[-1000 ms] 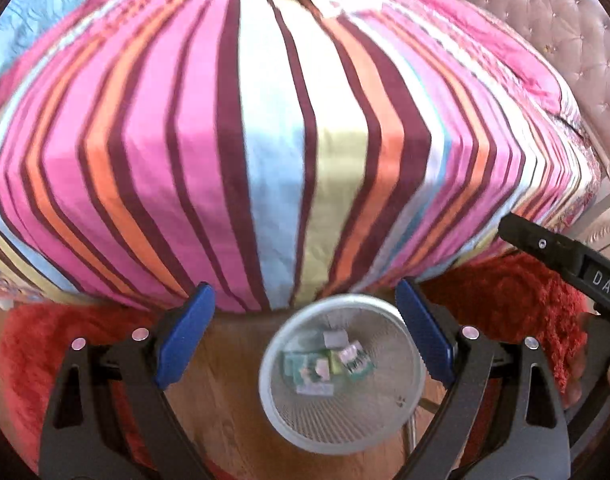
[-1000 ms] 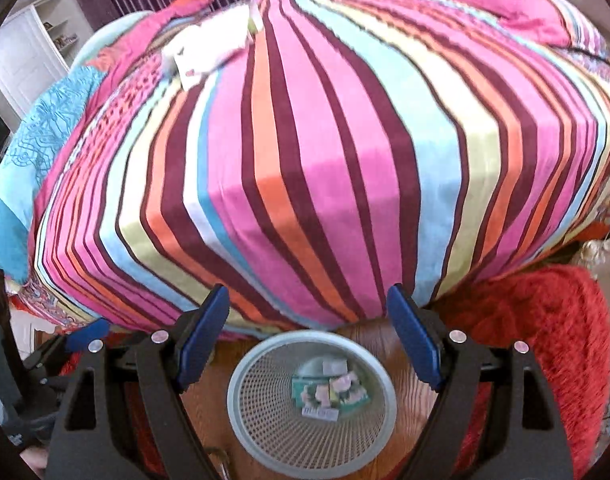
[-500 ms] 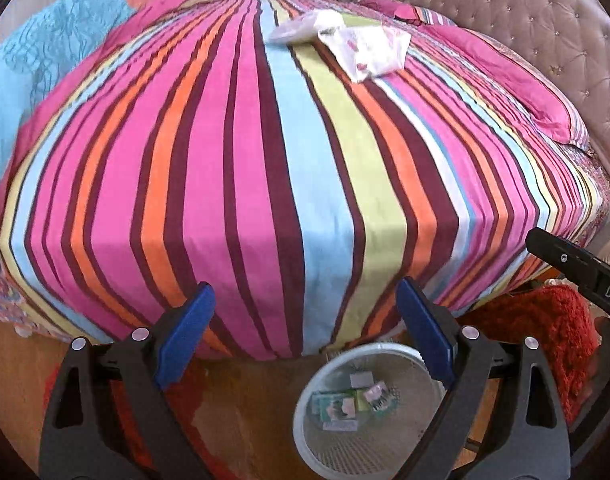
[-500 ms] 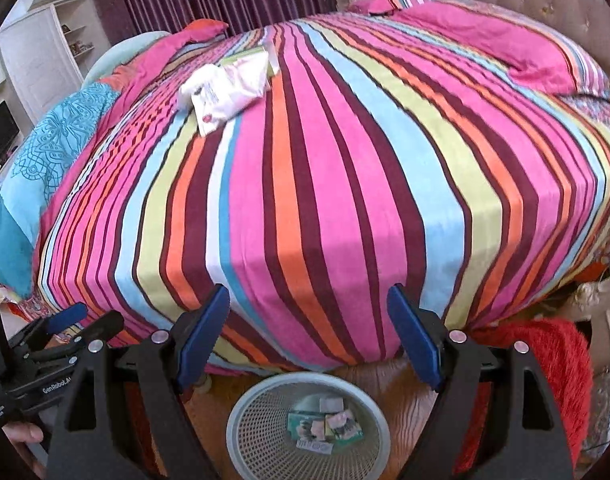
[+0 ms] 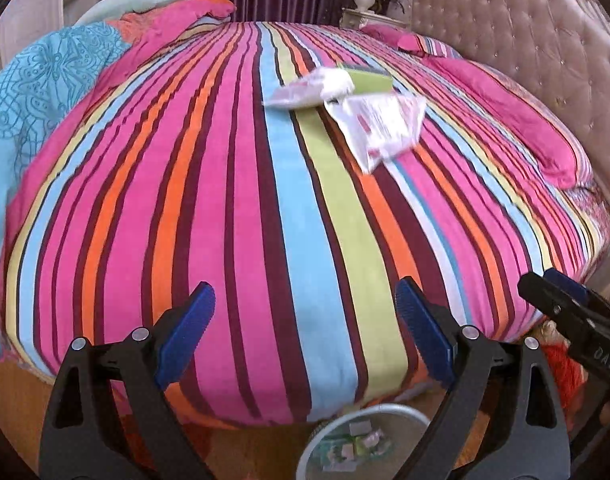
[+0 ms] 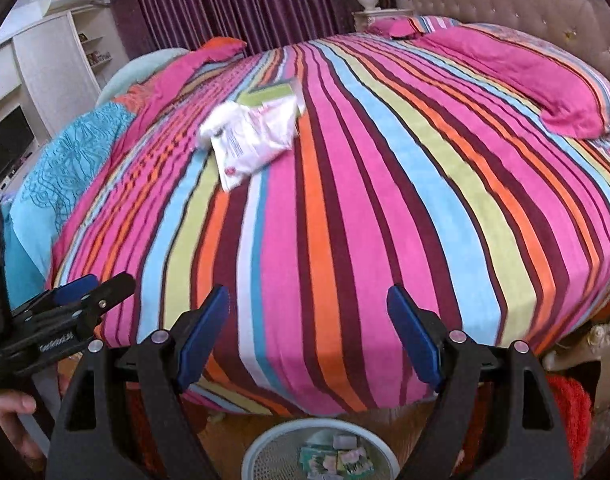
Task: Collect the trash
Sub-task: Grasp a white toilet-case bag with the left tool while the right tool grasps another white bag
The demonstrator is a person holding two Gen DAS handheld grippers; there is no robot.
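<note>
White plastic wrappers with red print [image 5: 379, 126] [image 6: 253, 140] and a flat green packet [image 5: 369, 80] [image 6: 267, 95] lie together far up the striped bed. A white mesh waste basket [image 5: 317, 438] [image 6: 261, 446] holding several small wrappers stands on the floor at the bed's foot, low in both views. My left gripper [image 5: 305, 320] is open and empty above the bed's near edge. My right gripper [image 6: 307, 320] is open and empty too, beside the left one. Each wrist view shows the other gripper at its side edge, the left gripper [image 6: 91, 286] held by a hand [image 6: 9, 420].
The striped bedspread [image 5: 265, 208] fills both views. A pink pillow [image 6: 545, 80] and a padded headboard [image 5: 545, 48] are on the right, a turquoise blanket [image 5: 33, 92] on the left. A red rug [image 6: 573, 412] lies on the wooden floor by the basket.
Both grippers have risen and tilted up from the basket toward the bed. The basket slid to the bottom edge of each view, and the wrappers on the bed came into fuller view.
</note>
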